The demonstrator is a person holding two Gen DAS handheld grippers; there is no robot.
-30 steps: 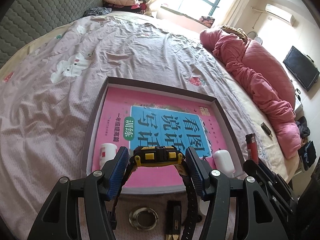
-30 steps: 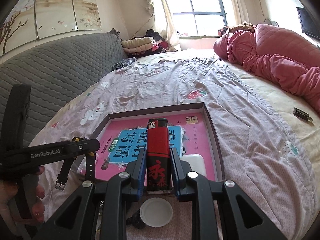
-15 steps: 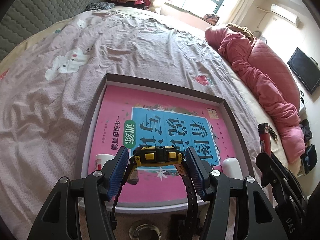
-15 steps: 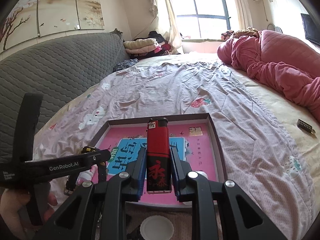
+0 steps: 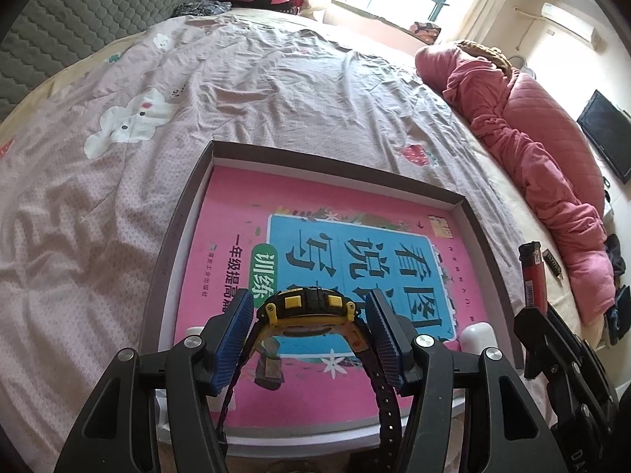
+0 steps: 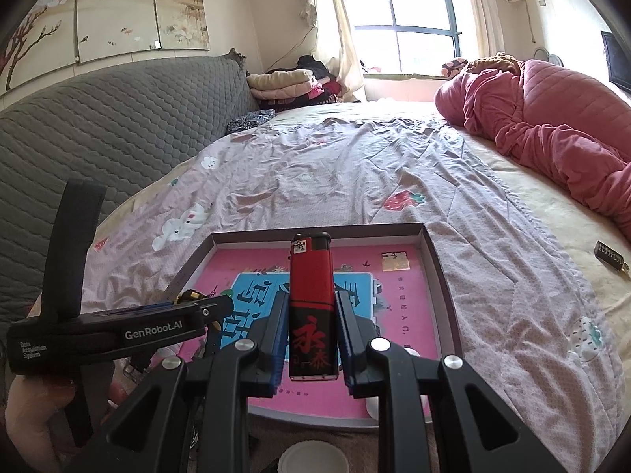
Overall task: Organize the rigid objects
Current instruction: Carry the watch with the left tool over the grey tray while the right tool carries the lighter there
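Left tool (image 5: 307, 317): gripping the yellow watch (image 5: 305, 307), now advancing farther over the tray (image 5: 179, 232).
Right tool (image 6: 309, 331): clamping the red lighter (image 6: 310, 307), nearing the tray for drop-off.

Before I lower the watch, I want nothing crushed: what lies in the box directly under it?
In the left wrist view, only the pink book in the box shows under the watch; the white case sits aside.
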